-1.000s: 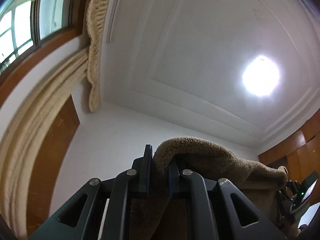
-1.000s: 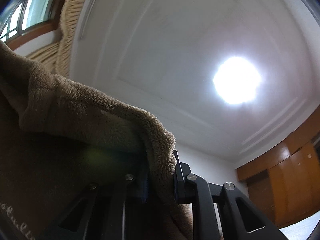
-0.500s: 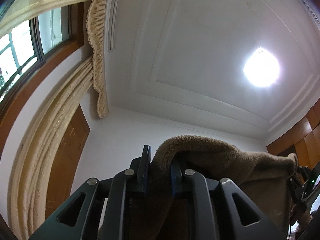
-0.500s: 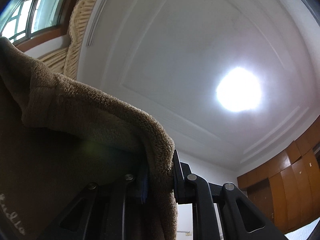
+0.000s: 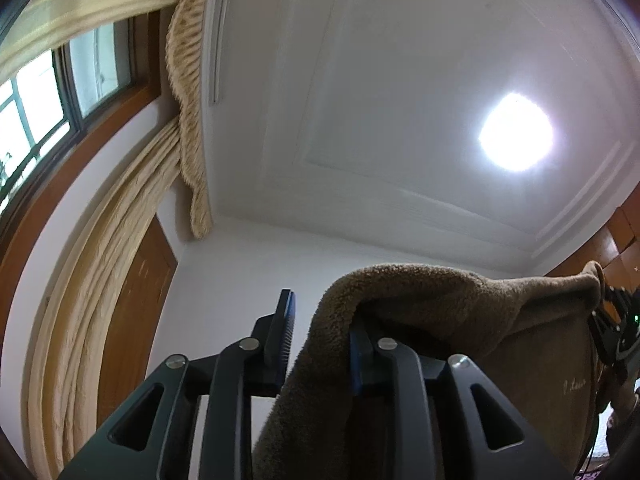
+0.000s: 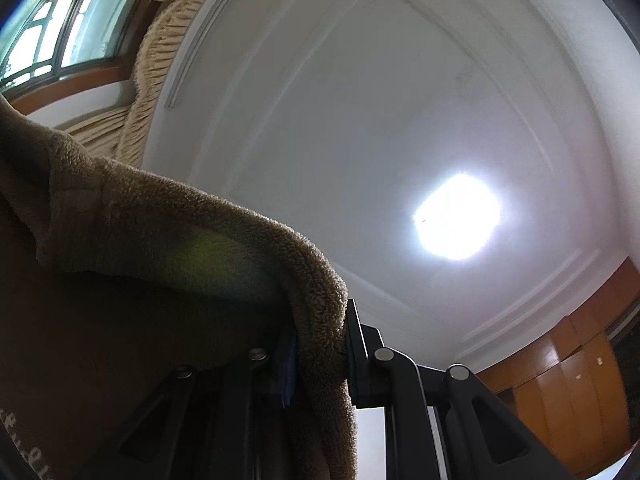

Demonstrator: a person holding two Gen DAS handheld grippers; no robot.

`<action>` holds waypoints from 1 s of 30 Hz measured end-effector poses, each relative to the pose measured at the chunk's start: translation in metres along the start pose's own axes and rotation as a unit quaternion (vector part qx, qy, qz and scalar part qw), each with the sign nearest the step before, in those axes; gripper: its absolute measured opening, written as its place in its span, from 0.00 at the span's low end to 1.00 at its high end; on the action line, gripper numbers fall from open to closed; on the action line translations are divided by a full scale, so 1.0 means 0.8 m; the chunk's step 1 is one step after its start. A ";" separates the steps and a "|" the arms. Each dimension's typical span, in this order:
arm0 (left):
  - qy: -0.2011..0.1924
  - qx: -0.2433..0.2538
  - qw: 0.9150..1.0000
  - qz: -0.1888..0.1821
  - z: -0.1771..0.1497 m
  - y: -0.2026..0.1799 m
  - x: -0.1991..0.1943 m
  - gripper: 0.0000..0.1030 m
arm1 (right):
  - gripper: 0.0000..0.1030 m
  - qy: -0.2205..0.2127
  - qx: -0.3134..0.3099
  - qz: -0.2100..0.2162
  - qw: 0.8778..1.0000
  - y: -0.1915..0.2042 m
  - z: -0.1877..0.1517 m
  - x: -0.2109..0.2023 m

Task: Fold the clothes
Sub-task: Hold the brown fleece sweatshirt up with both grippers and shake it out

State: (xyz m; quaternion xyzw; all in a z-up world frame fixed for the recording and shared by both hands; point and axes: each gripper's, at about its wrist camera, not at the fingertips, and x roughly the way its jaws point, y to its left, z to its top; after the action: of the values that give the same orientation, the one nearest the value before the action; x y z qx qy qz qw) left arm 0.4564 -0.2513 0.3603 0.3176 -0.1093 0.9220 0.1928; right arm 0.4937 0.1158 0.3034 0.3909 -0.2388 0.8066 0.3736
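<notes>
Both grippers point up toward a white ceiling. The left gripper [image 5: 320, 336] has its jaws opening; a brown fleece garment [image 5: 420, 300] hangs between them, draped over the right-hand finger with a gap beside the left pad; small pale writing on the cloth is too blurred to read. The right gripper [image 6: 320, 344] is pinched tight on the same fleece edge. Around them: a window [image 5: 36, 120], cream curtains [image 5: 100, 260], a bright ceiling light [image 6: 456, 216], wooden wardrobes [image 6: 568, 392].
</notes>
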 end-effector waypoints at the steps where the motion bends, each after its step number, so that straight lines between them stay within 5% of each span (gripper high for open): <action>1: -0.007 0.003 1.000 -0.002 0.004 -0.003 -0.004 0.32 | 0.18 -0.008 -0.003 -0.011 1.000 -0.005 0.005 -0.004; 6: -0.005 0.006 1.000 -0.004 0.012 -0.020 -0.011 0.33 | 0.18 -0.032 -0.019 -0.046 0.998 -0.028 0.014 -0.032; 15: 0.040 0.009 0.999 0.005 -0.015 -0.020 0.032 0.33 | 0.18 0.031 -0.057 -0.017 0.998 -0.001 -0.042 -0.031; 23: 0.163 0.012 0.986 0.017 -0.124 -0.017 0.128 0.33 | 0.18 0.149 -0.090 0.031 0.984 0.082 -0.158 0.017; 30: 0.263 -0.002 0.964 0.050 -0.253 -0.011 0.239 0.33 | 0.18 0.235 -0.111 0.059 0.964 0.168 -0.276 0.065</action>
State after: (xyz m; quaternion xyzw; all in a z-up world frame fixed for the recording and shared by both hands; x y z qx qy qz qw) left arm 0.2117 -0.1231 0.3239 0.0580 -0.0728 0.9812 0.1693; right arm 0.2660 0.2052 0.2050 0.1316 -0.2552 0.8647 0.4122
